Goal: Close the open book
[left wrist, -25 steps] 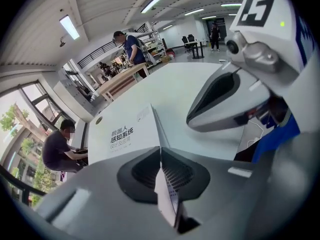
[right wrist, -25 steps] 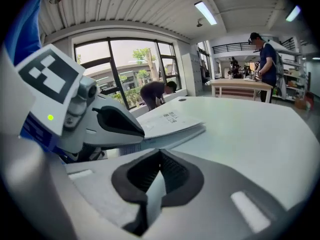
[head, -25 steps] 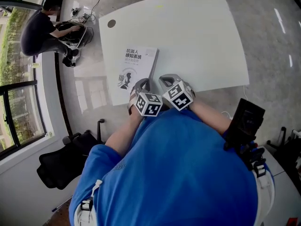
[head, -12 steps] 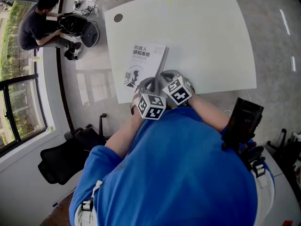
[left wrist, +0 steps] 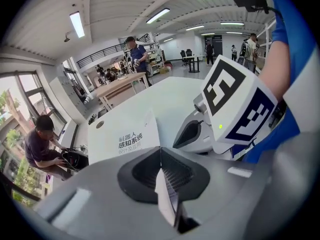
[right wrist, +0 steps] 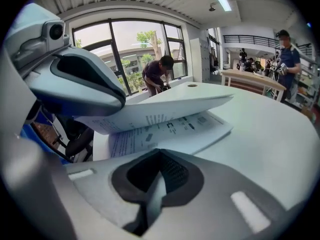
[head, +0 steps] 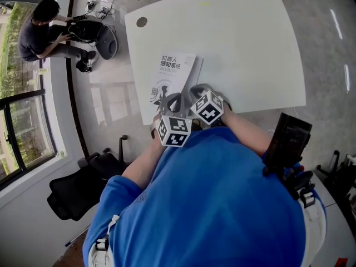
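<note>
We are counting one book (head: 173,77), two grippers and one white table (head: 250,43) with rounded corners. The book is lying close to the table's near edge. It is a thin paperback with a white cover bearing dark print. It is standing partly open, with the cover and a sheaf of leaves tilting up over flat printed pages. The left gripper (left wrist: 161,153) is holding its jaws pressed together and, as far as we can judge, is pinching the near edge of the raised cover. The right gripper (right wrist: 160,156) is hovering just beside it, jaws closed on nothing, facing the gap between the leaves. Both grippers are smooth grey moulded shells with black ribbed pads (left wrist: 175,171). One person (head: 39,32) is crouching by the window (head: 22,127), and one black chair (head: 78,191) is standing near the table's left corner.
</note>
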A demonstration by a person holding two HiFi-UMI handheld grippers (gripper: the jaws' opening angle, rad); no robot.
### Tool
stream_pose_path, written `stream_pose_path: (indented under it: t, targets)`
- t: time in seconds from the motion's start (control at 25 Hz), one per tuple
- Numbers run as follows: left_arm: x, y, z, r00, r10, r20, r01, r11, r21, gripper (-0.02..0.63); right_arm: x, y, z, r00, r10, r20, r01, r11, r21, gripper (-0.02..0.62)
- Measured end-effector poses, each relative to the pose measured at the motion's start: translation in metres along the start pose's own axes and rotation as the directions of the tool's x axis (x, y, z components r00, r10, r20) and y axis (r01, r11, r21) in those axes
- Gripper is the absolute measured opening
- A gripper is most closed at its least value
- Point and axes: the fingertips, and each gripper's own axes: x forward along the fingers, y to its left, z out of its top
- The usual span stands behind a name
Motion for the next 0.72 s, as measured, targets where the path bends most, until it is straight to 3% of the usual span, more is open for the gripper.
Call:
stream_pose_path:
  t: [0.72]
  targets:
    - [-0.004,0.080,0.016,0.992,0.015,0.121,0.005,0.986,-0.164,0.012,-0.008,-0.036,0.001,0.994,-0.065,-0.083,0.068,0.997,0.031,0.003]
